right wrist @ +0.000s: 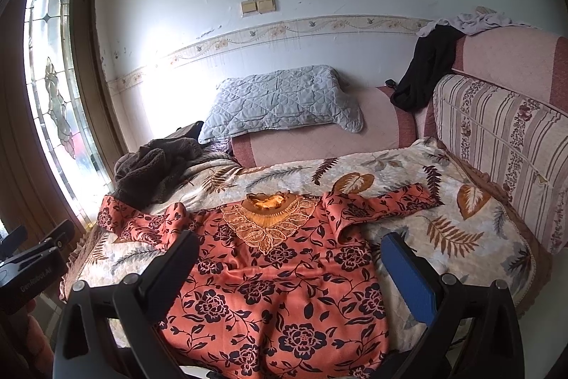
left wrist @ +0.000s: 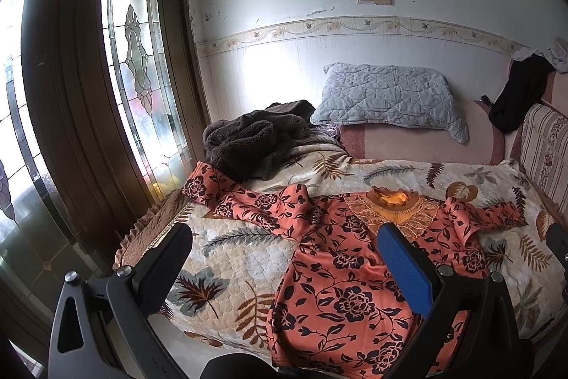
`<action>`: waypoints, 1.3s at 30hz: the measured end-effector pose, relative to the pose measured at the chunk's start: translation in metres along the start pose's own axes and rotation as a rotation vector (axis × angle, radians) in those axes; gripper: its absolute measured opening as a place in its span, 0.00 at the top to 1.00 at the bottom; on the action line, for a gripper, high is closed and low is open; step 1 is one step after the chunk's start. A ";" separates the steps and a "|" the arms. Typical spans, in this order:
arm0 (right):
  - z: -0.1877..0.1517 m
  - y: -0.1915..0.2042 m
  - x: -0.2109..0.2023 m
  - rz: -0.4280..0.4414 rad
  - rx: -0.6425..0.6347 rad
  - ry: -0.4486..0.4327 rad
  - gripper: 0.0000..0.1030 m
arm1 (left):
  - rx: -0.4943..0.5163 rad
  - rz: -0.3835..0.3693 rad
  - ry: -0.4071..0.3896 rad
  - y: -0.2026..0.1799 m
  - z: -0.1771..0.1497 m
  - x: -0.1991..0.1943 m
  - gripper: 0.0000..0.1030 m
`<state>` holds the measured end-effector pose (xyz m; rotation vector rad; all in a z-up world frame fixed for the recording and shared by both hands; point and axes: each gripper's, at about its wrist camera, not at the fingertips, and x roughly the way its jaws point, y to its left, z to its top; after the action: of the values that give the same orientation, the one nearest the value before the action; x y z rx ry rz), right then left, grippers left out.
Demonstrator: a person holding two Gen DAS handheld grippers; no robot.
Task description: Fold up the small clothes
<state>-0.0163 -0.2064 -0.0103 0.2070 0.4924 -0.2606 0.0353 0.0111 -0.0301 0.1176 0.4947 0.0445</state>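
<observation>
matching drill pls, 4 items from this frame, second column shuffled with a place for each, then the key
1. orange floral top
2. grey quilted pillow
3. brown fleece garment
4. black garment

A. draped over the sofa back
B. spread flat on the leaf-print blanket, sleeves out
C. bunched in a heap near the glass door
D. leaning against the wall on the pink armrest

Pairs: 1-B, 2-D, 3-C, 4-A

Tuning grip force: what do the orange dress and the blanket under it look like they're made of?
Orange floral dress: looks like thin, smooth, satin-like fabric; it has a slight sheen and soft ripples, with an embroidered lace-like collar. Leaf-print blanket: looks like plush, quilted fleece, with a puffy embossed surface. Both are guesses from appearance.
</observation>
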 end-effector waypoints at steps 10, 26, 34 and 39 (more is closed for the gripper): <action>0.003 0.006 0.016 0.017 -0.005 0.008 0.00 | -0.002 0.013 0.015 -0.001 0.003 0.012 0.00; 0.007 0.002 0.055 0.025 0.016 0.050 0.00 | 0.026 0.033 0.062 -0.012 0.005 0.047 0.00; 0.002 -0.044 0.115 0.029 0.128 0.118 0.00 | 0.050 0.019 0.164 -0.038 -0.009 0.116 0.00; -0.015 -0.141 0.193 0.073 0.387 0.175 0.00 | 0.076 -0.036 0.396 -0.076 -0.053 0.221 0.00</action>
<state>0.0997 -0.3742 -0.1368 0.6278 0.6039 -0.2667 0.2060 -0.0434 -0.1897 0.1753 0.8947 0.0136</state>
